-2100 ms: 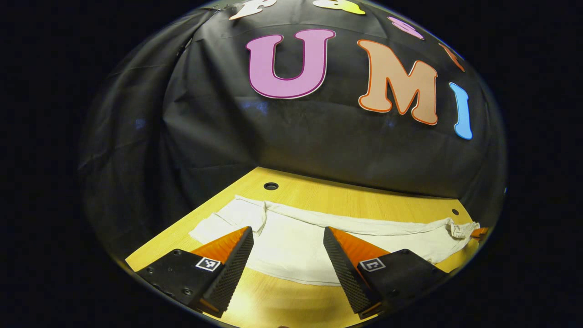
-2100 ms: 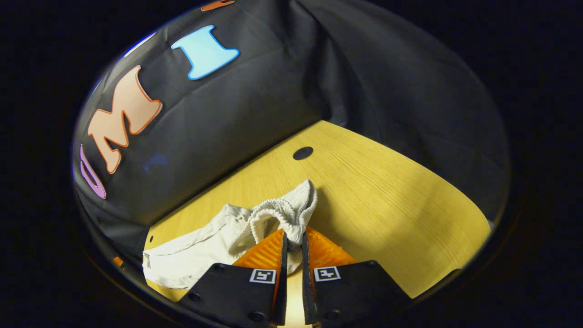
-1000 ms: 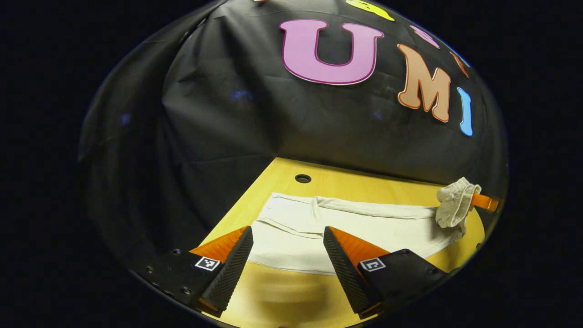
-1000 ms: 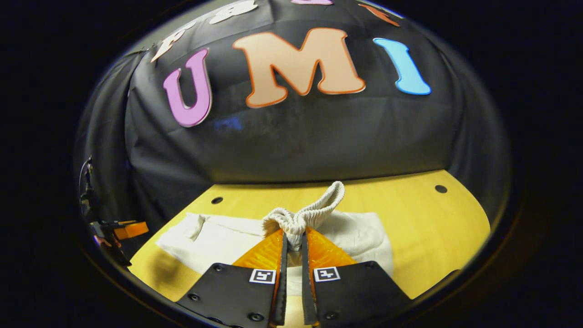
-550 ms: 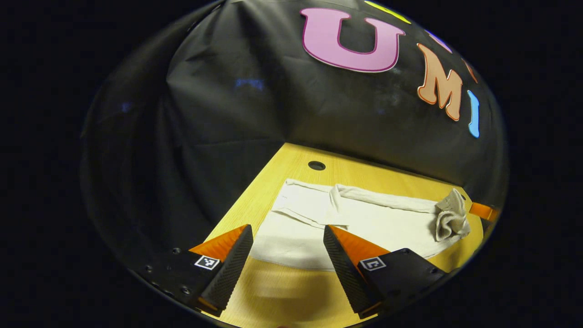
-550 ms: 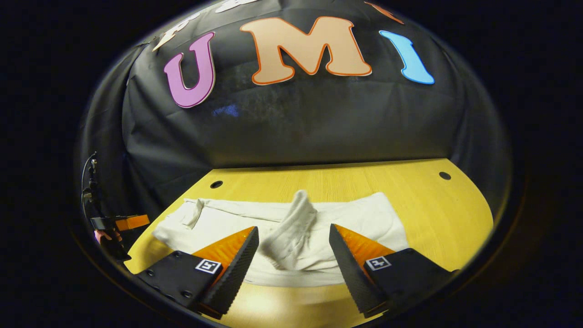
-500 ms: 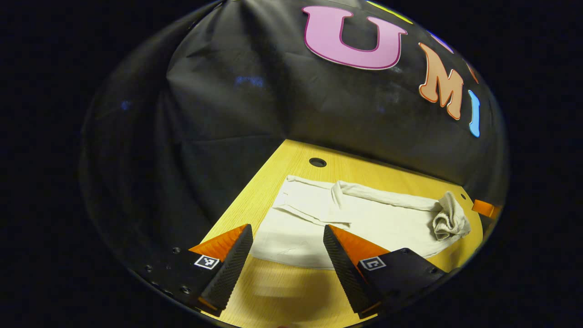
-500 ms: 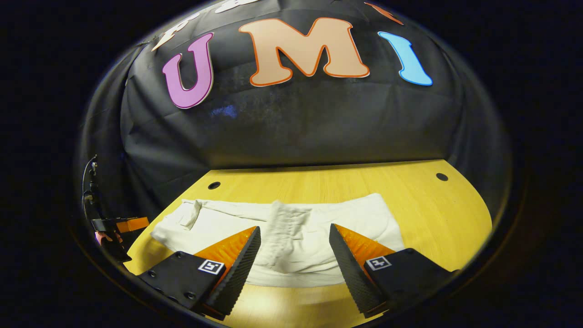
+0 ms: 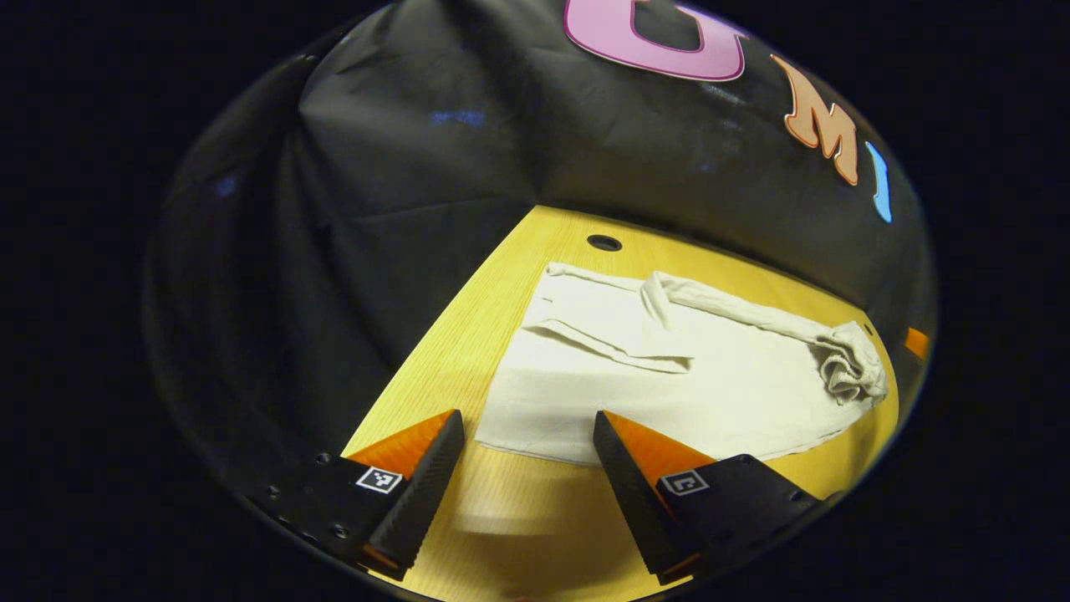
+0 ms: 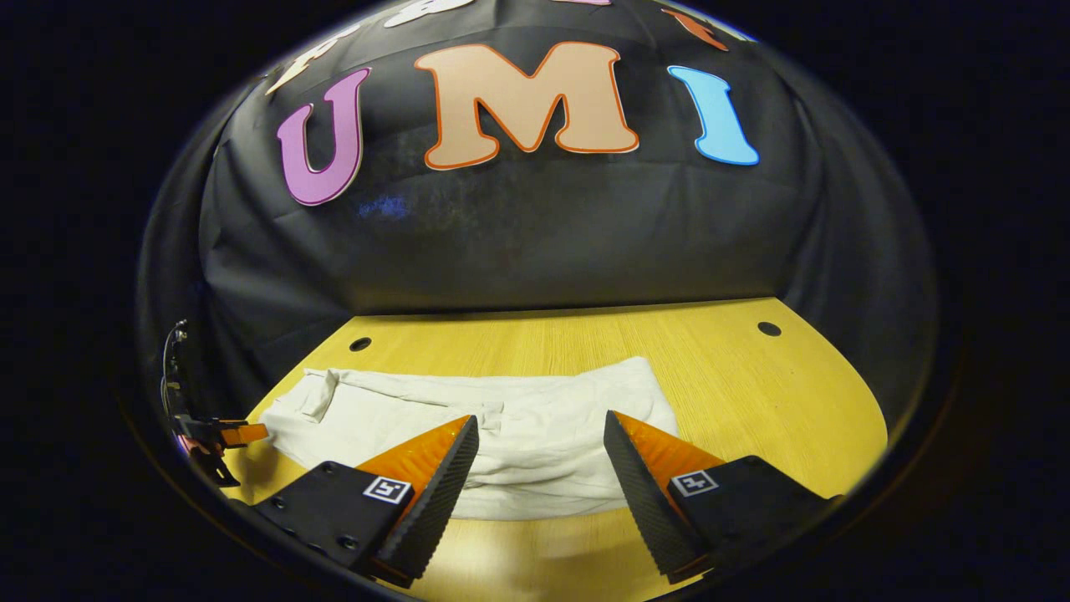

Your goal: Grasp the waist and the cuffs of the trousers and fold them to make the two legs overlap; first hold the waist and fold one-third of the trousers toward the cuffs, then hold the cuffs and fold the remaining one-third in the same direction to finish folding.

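White trousers (image 9: 669,385) lie lengthwise on the yellow table (image 9: 468,334). Their cuff end (image 9: 577,305) is at the far left, with one flap turned over. The elastic waistband (image 9: 853,372) lies bunched on top of the cloth at the right. My left gripper (image 9: 527,426) hovers open just in front of the trousers' near edge, holding nothing. In the right gripper view the trousers (image 10: 518,418) lie flat with the waist part folded over toward the cuffs (image 10: 313,397). My right gripper (image 10: 539,431) is open above their near edge. The left gripper (image 10: 226,433) shows at the far left.
The wooden table (image 10: 752,401) has round holes near its back edge (image 10: 360,344) (image 10: 768,329) (image 9: 603,242). Black cloth walls close in behind the table and on its left. Bare tabletop lies to the right of the trousers and in front of them.
My right gripper opened and let go of the waistband, which dropped onto the trousers, then drew back a little. My left gripper stayed open and shifted toward the cuff end.
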`<state>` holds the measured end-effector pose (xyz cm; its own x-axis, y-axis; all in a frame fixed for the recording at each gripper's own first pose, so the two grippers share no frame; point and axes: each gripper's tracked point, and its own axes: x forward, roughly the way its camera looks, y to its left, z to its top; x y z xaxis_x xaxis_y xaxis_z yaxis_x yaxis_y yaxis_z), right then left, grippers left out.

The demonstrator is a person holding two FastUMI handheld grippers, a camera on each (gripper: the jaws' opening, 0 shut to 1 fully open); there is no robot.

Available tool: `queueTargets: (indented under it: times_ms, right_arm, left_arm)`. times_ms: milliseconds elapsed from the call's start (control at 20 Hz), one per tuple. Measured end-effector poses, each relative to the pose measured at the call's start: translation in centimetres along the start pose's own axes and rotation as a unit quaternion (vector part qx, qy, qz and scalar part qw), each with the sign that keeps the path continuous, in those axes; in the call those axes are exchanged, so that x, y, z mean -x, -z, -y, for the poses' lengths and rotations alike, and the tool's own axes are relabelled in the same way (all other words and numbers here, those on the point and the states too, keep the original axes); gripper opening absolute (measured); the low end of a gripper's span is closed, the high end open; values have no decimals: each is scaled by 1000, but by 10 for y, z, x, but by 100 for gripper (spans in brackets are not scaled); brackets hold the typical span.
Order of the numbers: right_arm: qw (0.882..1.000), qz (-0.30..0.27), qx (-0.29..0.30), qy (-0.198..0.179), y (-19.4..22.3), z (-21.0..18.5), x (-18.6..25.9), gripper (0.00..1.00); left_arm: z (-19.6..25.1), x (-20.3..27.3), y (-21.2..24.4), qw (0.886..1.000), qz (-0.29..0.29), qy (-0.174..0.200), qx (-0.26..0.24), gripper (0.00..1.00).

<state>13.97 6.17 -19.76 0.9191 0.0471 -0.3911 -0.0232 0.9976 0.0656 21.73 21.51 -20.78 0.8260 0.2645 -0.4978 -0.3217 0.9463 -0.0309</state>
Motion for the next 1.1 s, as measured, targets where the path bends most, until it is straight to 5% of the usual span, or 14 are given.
queueTargets:
  times_ms: [550,650,800,1000,1100]
  right_arm:
    - [1000,-16,-14,10,11,10,1,92]
    - [1000,-18,-15,10,11,12,1,92]
    - [1000,-19,-15,11,11,13,3,92]
    - [1000,-17,-10,13,9,18,10,92]
    - [1000,-17,-6,19,7,25,16,92]
  left_arm:
    - [0,-7,4,998,-22,7,-57,90]
    - [5,-9,5,997,-26,18,-64,78]
    - [19,-9,3,997,-24,34,-61,42]
    - [26,-11,0,999,-7,31,-25,7]
    - [27,-11,-2,1000,2,20,-5,2]
